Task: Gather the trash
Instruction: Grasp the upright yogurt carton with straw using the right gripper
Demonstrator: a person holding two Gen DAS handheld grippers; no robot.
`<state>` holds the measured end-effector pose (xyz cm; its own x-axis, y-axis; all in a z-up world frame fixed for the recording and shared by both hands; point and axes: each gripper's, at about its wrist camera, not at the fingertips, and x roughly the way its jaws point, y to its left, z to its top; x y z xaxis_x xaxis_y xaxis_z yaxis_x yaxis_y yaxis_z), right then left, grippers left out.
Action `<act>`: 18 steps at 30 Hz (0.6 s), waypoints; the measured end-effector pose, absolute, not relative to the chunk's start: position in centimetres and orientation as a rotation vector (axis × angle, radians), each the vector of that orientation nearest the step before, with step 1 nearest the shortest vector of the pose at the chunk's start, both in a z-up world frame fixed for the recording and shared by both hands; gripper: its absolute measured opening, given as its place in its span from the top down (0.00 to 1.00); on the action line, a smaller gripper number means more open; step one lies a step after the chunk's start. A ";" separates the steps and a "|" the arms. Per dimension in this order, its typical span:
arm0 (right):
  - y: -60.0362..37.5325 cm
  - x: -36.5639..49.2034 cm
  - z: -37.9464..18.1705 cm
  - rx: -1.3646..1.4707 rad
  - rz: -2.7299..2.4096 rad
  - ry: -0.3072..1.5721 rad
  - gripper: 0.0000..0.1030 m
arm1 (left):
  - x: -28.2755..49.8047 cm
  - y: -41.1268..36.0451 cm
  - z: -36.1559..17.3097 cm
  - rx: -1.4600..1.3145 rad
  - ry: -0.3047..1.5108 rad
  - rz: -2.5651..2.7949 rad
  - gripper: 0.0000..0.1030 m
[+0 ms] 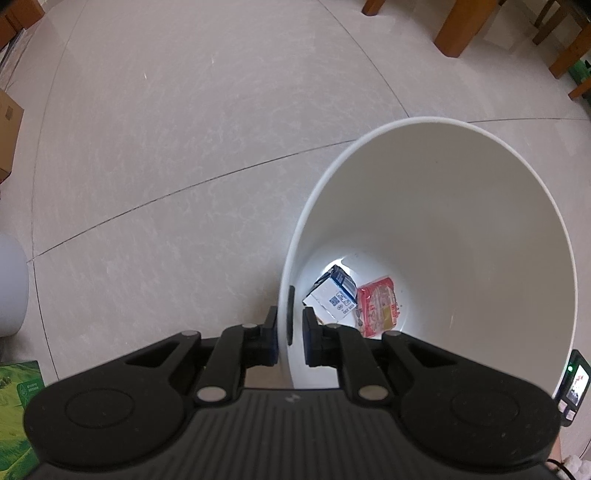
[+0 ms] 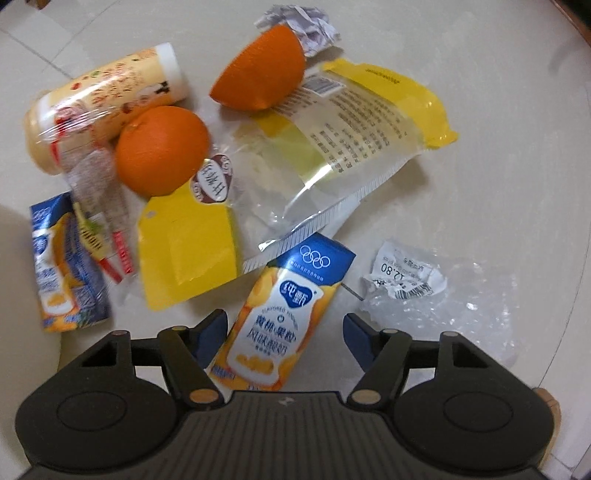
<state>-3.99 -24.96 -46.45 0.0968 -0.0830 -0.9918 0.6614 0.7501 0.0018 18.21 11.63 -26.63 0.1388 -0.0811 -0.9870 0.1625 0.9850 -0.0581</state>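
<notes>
bin [image 1: 461, 206]: smooth white plastic | wrapper [image 2: 332, 155]: glossy clear film | floor [image 1: 184, 129]: matt tile

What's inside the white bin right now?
In the white bin lie a blue-and-white carton and a red wrapper. The gripper hides part of the bin's bottom.

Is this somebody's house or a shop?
Probably a home. There's a tiled floor with wooden furniture legs, a white bin, and snack trash like a yogurt carton on a table.
</notes>
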 end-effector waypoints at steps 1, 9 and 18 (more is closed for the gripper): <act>-25.0 -3.9 -46.7 0.525 -0.597 1.375 0.30 | 18.2 11.7 -26.6 0.066 1.422 -0.177 0.90; -26.3 -2.9 -48.6 0.561 -0.619 1.366 0.39 | 18.3 12.0 -26.6 0.056 1.423 -0.177 0.90; -26.2 -3.4 -48.6 0.495 -0.636 1.376 0.48 | 18.2 11.9 -26.5 0.059 1.418 -0.167 0.93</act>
<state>-3.44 -26.23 -48.64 0.0748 -0.1242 -0.9894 0.6729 0.7386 -0.0418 18.23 11.86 -26.50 0.1427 -0.0806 -0.9865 0.1507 0.9868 -0.0588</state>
